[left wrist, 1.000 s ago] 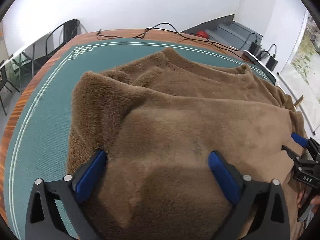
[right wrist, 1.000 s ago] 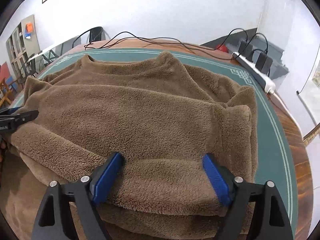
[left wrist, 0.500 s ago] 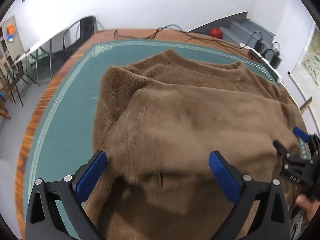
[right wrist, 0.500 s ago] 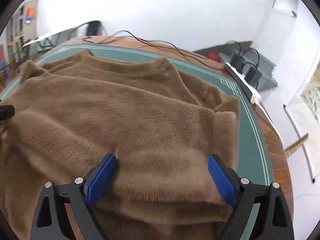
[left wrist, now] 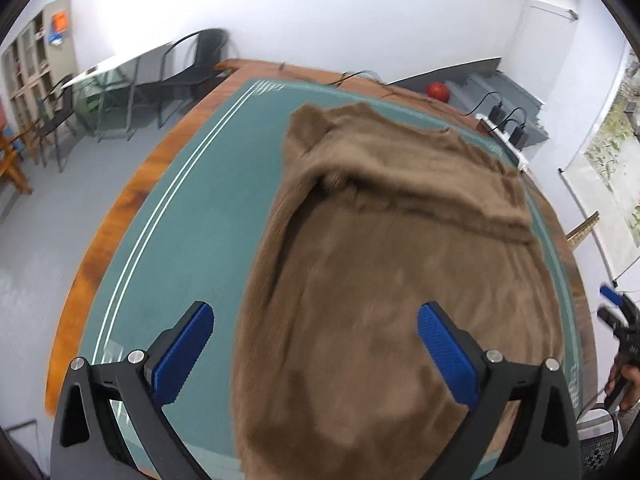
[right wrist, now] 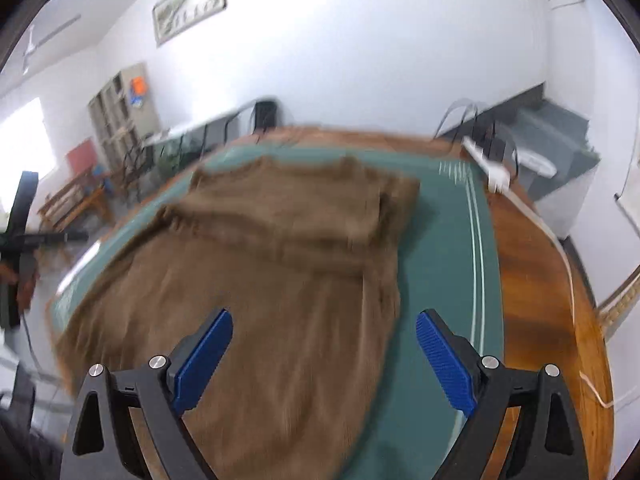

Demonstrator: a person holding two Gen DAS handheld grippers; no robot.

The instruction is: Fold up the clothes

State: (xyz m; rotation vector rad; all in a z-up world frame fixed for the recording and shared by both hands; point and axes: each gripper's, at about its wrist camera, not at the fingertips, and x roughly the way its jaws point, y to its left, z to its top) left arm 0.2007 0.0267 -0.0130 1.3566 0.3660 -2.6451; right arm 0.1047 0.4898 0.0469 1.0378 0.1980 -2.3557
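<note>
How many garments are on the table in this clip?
1: a brown fleece sweater spread over the green table mat, its near end hanging off the near edge. Anything under it would be hidden.

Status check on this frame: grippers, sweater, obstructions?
Both hand-held grippers, left and right, open, empty. Brown sweater flat on green mat, top part folded. Nothing obstructing.

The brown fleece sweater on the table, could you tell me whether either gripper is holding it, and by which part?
Neither: the left gripper and right gripper are both open above the brown fleece sweater, gripping nothing.
</note>
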